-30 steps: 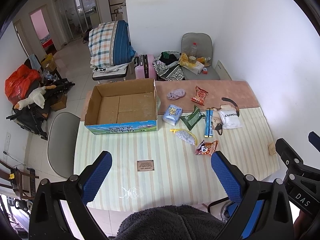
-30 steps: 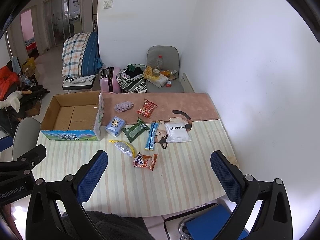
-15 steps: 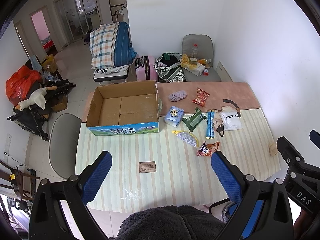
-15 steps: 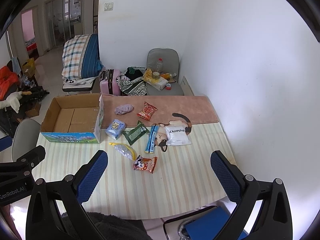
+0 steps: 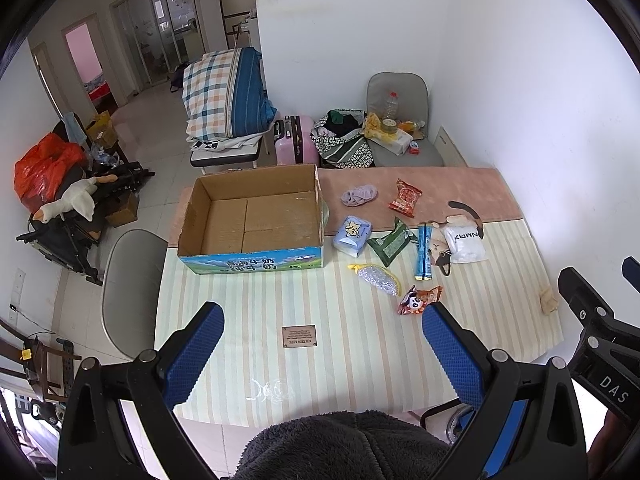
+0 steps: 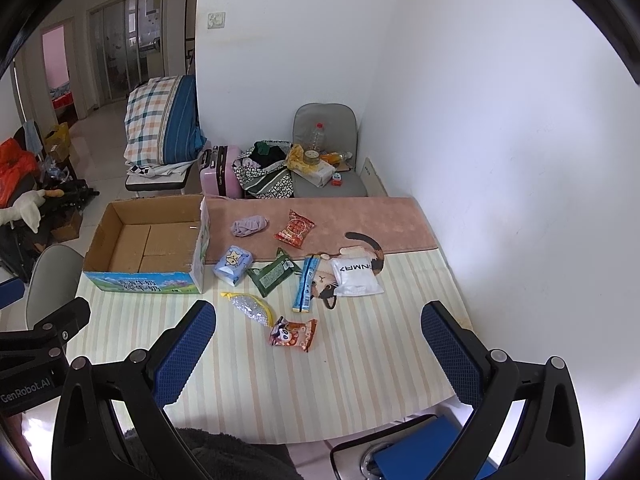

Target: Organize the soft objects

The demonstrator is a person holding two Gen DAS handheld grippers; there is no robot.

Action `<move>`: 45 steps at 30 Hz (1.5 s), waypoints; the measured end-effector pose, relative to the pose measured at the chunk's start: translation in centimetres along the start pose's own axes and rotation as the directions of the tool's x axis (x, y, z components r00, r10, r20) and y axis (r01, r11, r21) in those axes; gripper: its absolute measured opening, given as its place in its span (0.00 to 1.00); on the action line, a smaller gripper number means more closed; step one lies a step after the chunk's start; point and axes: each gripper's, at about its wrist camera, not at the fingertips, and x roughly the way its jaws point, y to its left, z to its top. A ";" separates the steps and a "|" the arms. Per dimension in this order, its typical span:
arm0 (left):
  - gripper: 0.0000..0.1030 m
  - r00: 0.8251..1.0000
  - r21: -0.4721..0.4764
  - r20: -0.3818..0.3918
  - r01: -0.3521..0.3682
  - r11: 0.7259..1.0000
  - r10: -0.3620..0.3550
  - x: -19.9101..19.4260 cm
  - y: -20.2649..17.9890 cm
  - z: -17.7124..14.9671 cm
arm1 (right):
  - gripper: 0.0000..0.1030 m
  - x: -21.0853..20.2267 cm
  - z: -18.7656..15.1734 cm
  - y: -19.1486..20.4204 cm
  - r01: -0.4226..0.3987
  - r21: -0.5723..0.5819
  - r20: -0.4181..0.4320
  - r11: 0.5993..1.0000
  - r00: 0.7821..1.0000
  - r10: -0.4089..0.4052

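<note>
An open, empty cardboard box (image 5: 256,220) (image 6: 148,244) stands at the table's far left. To its right lie soft packets: a purple cloth (image 5: 358,195), a red snack bag (image 5: 405,197), a blue tissue pack (image 5: 353,235), a green packet (image 5: 390,242), a blue stick pack (image 5: 424,252), a white pouch (image 5: 464,239), a silver-yellow bag (image 5: 376,279) and an orange panda snack (image 5: 418,300) (image 6: 294,332). My left gripper (image 5: 320,352) and right gripper (image 6: 318,352) are open and empty, high above the table's near edge.
The striped tablecloth (image 5: 340,352) carries a small brown label (image 5: 299,336). A grey chair (image 5: 128,280) stands left of the table, another (image 5: 400,120) with clutter behind it. A pink suitcase (image 5: 294,138) and folded bedding (image 5: 228,96) sit beyond.
Both grippers have risen and drawn back a little, so the table looks slightly smaller and farther. Nothing on the table has moved.
</note>
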 end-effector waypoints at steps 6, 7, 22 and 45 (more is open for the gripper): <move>0.99 1.000 -0.004 0.005 -0.002 1.000 0.002 -0.1 0.1 -0.2 | 1.00 0.0 -0.1 0.2 -0.004 -0.001 0.005 1.000 1.000 0.004; 0.99 1.000 -0.005 0.003 0.000 1.000 0.000 -0.1 0.1 -0.4 | 1.00 0.0 -0.1 0.2 -0.005 0.000 0.005 1.000 1.000 0.005; 0.99 1.000 0.009 0.027 -0.012 1.000 0.012 0.8 0.7 0.1 | 1.00 0.9 0.2 -0.2 -0.038 0.036 -0.012 0.999 0.999 0.039; 0.99 0.935 0.452 -0.340 0.066 0.890 0.103 37.7 -14.2 11.7 | 1.00 47.3 0.5 -9.3 -0.021 0.277 -0.574 0.961 0.798 0.183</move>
